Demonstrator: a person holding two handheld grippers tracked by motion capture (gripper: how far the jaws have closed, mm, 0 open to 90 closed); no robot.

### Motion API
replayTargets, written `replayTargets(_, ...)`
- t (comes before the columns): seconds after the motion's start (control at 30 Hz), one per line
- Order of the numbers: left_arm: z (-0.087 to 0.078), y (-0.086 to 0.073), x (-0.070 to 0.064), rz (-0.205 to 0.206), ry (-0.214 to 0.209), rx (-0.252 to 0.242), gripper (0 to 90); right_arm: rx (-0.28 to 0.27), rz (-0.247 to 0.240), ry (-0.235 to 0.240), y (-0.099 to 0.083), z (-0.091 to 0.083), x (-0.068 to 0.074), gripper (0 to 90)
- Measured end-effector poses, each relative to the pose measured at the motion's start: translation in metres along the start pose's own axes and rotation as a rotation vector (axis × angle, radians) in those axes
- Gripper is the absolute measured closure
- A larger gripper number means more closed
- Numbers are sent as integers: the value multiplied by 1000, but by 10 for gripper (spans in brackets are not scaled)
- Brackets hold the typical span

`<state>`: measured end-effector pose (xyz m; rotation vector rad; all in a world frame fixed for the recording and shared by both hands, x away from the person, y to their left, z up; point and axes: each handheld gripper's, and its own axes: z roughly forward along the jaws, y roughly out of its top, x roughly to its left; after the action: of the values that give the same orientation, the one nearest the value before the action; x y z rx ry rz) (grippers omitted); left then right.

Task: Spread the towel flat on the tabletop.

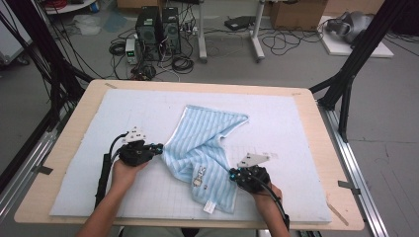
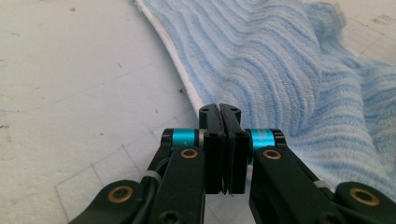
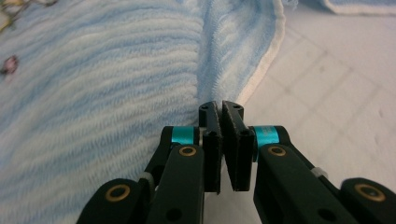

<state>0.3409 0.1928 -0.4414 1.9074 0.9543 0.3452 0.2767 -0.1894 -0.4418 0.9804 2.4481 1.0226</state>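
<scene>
The left gripper (image 1: 159, 147) has its 2 jaws pressed together at the white edge of the towel (image 1: 205, 150); its own view (image 2: 220, 112) shows the jaws closed right at the hem, but whether cloth sits between them I cannot tell. The right gripper (image 1: 231, 173) also has its 2 jaws nearly together at the towel's edge (image 3: 219, 108), with only a thin gap between the pads, and a pinch on cloth is not clear there either.

There is 1 towel, light blue with stripes, lying crumpled at the middle of the pale mat (image 1: 276, 118). Its long axis runs from about 1 o'clock, at the far corner, to about 6 o'clock, where a small white tag (image 1: 209, 207) hangs. The left gripper sits at the towel's 9 o'clock side, the right gripper at its 4 o'clock side. The mat covers 1 wooden table (image 1: 69, 133).
</scene>
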Motion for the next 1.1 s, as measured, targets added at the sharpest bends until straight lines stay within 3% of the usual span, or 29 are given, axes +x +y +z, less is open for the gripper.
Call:
replayTargets(0.2, 2, -1, 1, 1, 3, 3, 880, -10, 37, -13, -26, -24, 2, 863)
replayTargets(0.37, 7, 0, -1, -11, 0, -11, 879, -8, 55, -18, -33, -33, 2, 851)
replayTargets(0.4, 7, 0, -1, -20, -3, -23, 879, -18, 52, -13, -31, -33, 2, 795)
replayTargets(0.43, 8, 0, 0, -33, -10, -34, 874, -30, 69, -14, -29, -33, 1, 659)
replayTargets(0.47, 8, 0, 0, -52, -18, -44, 852, -46, 99, -9, -25, -32, -2, 584)
replayTargets(0.53, 9, 1, 0, -91, -35, -59, 689, -87, 125, -11, -15, -30, -6, 497)
replayTargets(0.6, 8, 2, 0, -97, -25, -67, 557, -114, 119, -23, -2, -25, -10, 432)
replayTargets(0.7, 6, 2, 0, -86, -29, -61, 467, -138, 92, -34, 19, -12, -12, 378)
replayTargets(0.8, 7, 1, -1, -75, -63, -38, 393, -125, 59, -19, 37, 6, -11, 365)
replayTargets(0.97, 14, -1, -8, -51, -88, 10, 383, -42, -2, -17, 53, 37, -10, 423)
replayTargets(1.1, 22, -2, -14, -23, -52, 77, 388, 26, 7, -3, 51, 55, -13, 462)
